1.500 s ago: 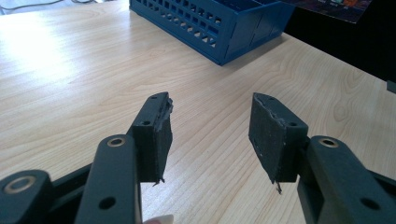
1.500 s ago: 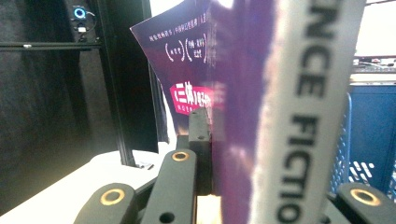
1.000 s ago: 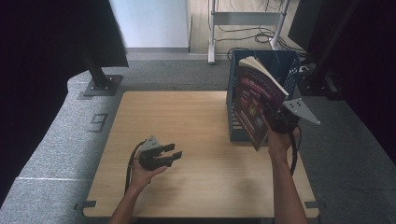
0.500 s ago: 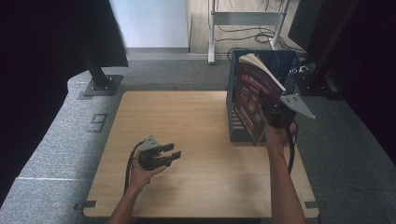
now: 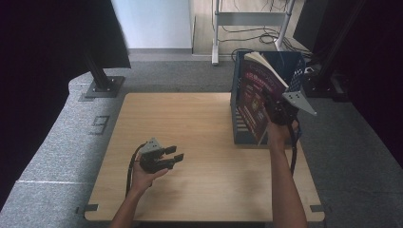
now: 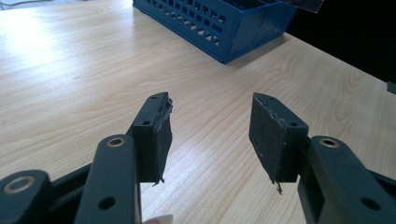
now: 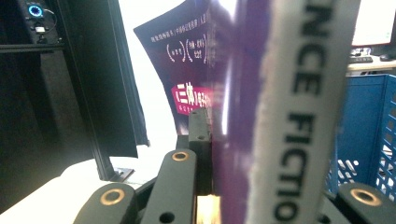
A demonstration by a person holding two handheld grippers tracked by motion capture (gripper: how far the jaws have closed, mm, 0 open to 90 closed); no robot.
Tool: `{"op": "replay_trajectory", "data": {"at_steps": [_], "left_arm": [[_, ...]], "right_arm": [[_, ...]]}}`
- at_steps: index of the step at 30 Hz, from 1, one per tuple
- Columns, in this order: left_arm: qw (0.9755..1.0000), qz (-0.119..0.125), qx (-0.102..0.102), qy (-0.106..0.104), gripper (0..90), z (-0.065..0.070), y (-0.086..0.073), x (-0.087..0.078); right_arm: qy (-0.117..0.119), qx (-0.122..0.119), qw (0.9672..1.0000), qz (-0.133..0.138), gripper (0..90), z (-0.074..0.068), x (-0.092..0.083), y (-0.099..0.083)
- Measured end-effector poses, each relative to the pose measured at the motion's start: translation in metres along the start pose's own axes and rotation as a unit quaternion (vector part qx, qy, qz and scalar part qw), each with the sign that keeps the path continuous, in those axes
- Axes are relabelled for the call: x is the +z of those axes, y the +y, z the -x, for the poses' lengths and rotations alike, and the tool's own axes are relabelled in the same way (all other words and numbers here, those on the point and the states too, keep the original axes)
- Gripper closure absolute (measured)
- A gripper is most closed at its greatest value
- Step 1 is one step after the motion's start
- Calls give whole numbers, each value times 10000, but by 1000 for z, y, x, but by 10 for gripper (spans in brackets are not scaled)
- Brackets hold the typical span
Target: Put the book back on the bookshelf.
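A dark purple paperback book (image 5: 251,99) stands upright and tilted at the near left side of the blue slotted crate (image 5: 239,127). My right gripper (image 5: 272,108) is shut on its lower edge. In the right gripper view the book's white spine (image 7: 299,93) and purple cover sit between the jaws of the right gripper (image 7: 247,123), and the left pad presses the cover. My left gripper (image 5: 175,153) rests low over the wooden table (image 5: 204,118), near the front left. Its jaws are open with nothing between them, as the left gripper view (image 6: 210,105) shows.
The crate (image 6: 224,28) stands at the table's right back part, close to the edge. Grey carpet (image 5: 57,142) surrounds the table. A black post on a foot plate (image 5: 102,83) stands at the back left, and a white frame with cables (image 5: 247,19) is behind.
The right gripper has carried the book a little farther from the person, toward the crate. The left gripper has stayed where it was, still open.
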State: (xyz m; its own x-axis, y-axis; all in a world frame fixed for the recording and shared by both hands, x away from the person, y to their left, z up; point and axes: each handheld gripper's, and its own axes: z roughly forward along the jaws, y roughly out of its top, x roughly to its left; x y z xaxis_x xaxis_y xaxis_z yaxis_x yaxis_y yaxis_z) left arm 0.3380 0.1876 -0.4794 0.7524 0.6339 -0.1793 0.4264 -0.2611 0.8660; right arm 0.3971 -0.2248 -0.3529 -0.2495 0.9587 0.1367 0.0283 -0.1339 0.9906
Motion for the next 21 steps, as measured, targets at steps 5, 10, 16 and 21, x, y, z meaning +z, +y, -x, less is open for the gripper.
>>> {"op": "replay_trajectory", "data": {"at_steps": [5,10,16,21], "left_arm": [[10000,0,-6,9,485,0,0,0],[10000,11,-15,4,484,-1,0,-1],[10000,5,-22,10,484,-1,0,-1],[10000,21,-33,2,484,-2,0,-2]], "right_arm": [[-60,-11,10000,-41,815,0,4,-2],[-140,-20,9999,-82,815,2,9,-3],[-189,-30,9998,-12,815,3,13,-1],[-236,-17,9997,-2,815,3,18,-1]]}}
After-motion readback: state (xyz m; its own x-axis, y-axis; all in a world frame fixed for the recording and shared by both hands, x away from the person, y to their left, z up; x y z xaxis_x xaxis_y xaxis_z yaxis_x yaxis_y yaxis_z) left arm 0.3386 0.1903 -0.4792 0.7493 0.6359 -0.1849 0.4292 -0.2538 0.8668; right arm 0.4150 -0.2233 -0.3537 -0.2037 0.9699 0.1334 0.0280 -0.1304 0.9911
